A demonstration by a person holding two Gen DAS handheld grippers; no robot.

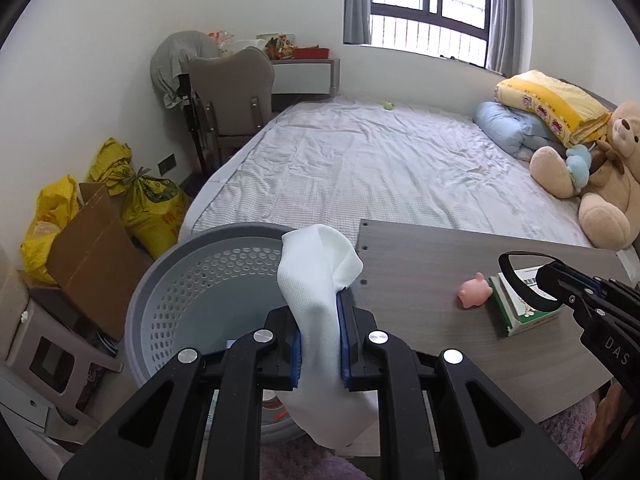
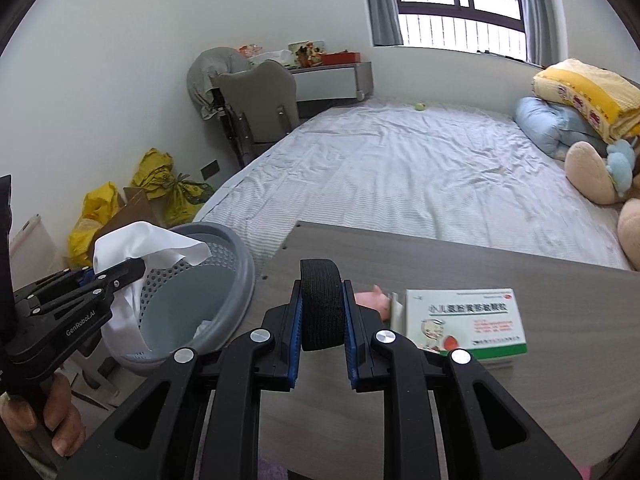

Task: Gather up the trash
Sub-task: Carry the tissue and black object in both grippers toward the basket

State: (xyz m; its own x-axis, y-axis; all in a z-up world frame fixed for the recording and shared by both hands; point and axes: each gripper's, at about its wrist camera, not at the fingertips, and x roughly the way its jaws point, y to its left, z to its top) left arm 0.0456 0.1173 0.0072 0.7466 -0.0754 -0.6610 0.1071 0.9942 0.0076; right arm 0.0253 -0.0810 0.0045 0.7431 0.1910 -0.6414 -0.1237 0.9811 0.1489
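Left wrist view: left gripper clamped on a white tissue, held over the near rim of the grey basket, which stands beside the table. On the table: pink pig just beside a box. Right gripper above the box, pinching a black band.

Right wrist view: right gripper closed on the band, a loop standing upright between the pads. Pig partly hidden behind a finger. Something pale lies in the basket, possibly tissue; view unclear.
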